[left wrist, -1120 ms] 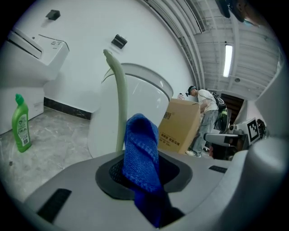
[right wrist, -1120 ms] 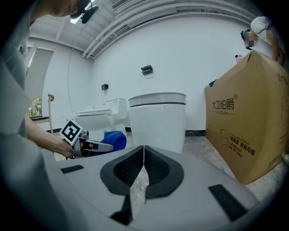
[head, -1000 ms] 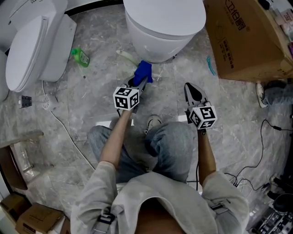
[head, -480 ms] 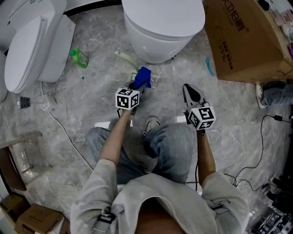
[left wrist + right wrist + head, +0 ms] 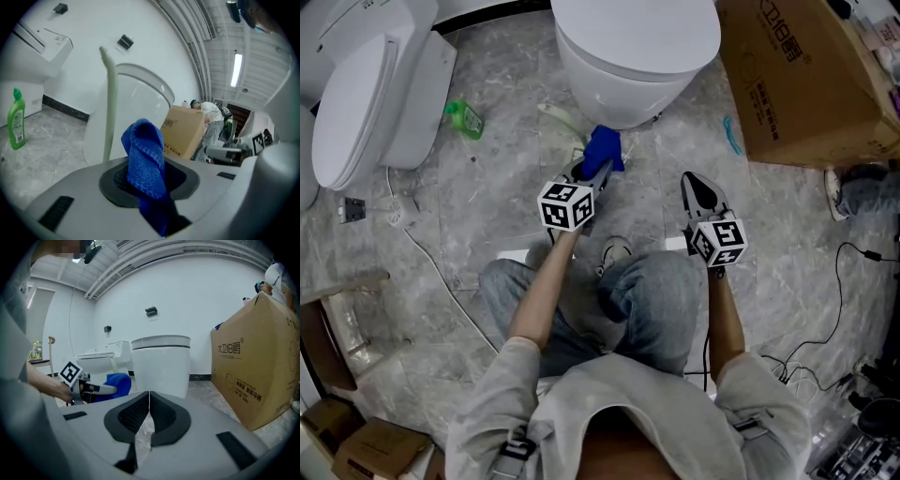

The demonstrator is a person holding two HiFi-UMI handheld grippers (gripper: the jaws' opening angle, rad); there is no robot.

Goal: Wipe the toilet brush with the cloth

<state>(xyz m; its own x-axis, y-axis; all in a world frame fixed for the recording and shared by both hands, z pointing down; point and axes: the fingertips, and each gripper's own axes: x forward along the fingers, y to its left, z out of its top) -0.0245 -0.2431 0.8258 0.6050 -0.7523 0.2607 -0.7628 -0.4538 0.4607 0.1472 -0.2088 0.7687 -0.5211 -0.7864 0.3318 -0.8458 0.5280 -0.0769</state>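
- Step: bringing cloth to brush; looks like no contact yet.
- L gripper (image 5: 596, 171): jaws clamped on blue cloth (image 5: 145, 154), which sticks up out of them.
- Brush (image 5: 110, 93): pale handle upright by toilet (image 5: 633, 56), near cloth, on its left.
- R gripper (image 5: 149, 414): jaws together, nothing in them, well apart from brush.
- Next, prob.: swing cloth left onto handle & rub along it; R must open if it's to steady brush.
- Hidden: handle's lower end & bristles sit behind L gripper body; head view shows only a pale curved bit.
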